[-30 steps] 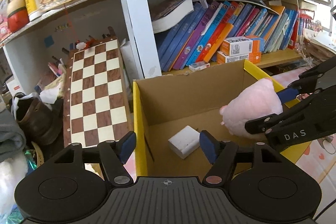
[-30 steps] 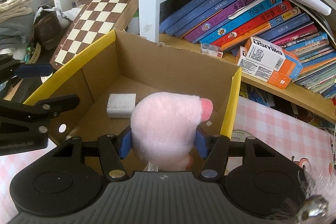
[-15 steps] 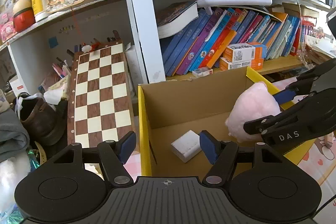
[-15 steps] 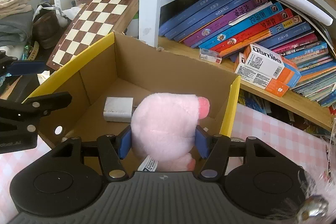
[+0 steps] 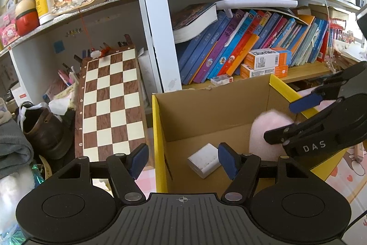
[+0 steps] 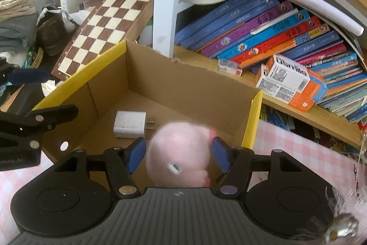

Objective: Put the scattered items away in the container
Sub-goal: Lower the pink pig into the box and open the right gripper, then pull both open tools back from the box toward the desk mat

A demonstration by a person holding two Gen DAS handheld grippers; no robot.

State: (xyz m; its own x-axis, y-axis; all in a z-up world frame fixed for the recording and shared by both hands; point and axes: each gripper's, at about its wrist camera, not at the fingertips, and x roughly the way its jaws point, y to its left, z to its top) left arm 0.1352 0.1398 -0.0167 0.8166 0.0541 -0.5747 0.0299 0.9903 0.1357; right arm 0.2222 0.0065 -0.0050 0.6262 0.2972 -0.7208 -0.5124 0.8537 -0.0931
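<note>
Pink plush toy (image 6: 179,153) sits blurred between the right gripper's (image 6: 177,154) opening jaws, angled down over the cardboard box (image 6: 183,84); pads clear.

Pink plush toy (image 6: 181,153), yellow-edged cardboard box (image 6: 192,86)

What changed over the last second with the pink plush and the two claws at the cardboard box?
The right claw is opening: its pads, pressed on the pink plush toy a second ago, now stand clear with gaps either side, and the blurred toy is dropping into the cardboard box. Unchanged: the left claw is open and empty at the box's left wall, and the white charger lies on the box floor.
</note>
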